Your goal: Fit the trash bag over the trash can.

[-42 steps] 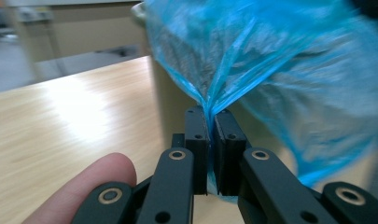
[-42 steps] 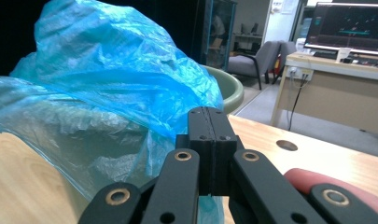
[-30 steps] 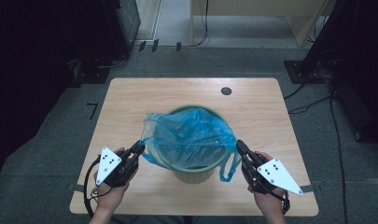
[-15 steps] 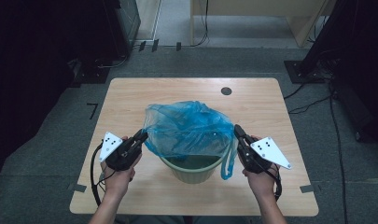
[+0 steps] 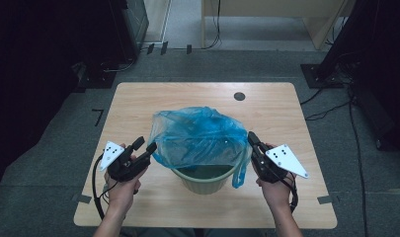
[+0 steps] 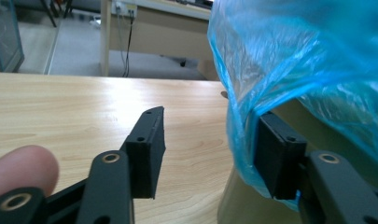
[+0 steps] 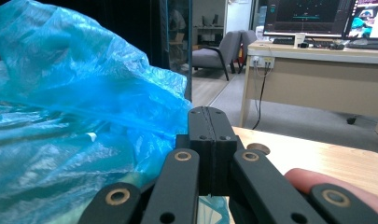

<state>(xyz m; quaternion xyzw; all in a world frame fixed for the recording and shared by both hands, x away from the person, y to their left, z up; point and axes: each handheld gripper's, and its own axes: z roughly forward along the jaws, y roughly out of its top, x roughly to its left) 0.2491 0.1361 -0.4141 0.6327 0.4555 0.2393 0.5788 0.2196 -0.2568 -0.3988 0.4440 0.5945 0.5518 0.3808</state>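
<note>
High view: green bin point(image 5: 203, 178) near the table's point(image 5: 138, 103) front edge, blue bag point(image 5: 197, 136) draped over its mouth and puffed up above the rim; left gripper point(image 5: 144, 146) just beside the bag's left edge, jaws parted, having just been opening; right gripper point(image 5: 251, 138) against the bag's right side, jaws together, a strip of bag hanging down beside it.

Left gripper view: jaws apart with bare table between them; left pad point(image 6: 149, 149) clear of everything; right pad point(image 6: 274, 156) lying against the bag's point(image 6: 298, 60) lower edge, film wrapped around its outer face, nothing pinched; bin wall point(image 6: 235, 200) just below.

Right gripper view: jaws point(image 7: 208, 135) pressed fully together, fingers meeting along one seam; bag point(image 7: 79, 121) bulging at left and right behind them; cannot tell whether any film is caught in the seam.
</note>
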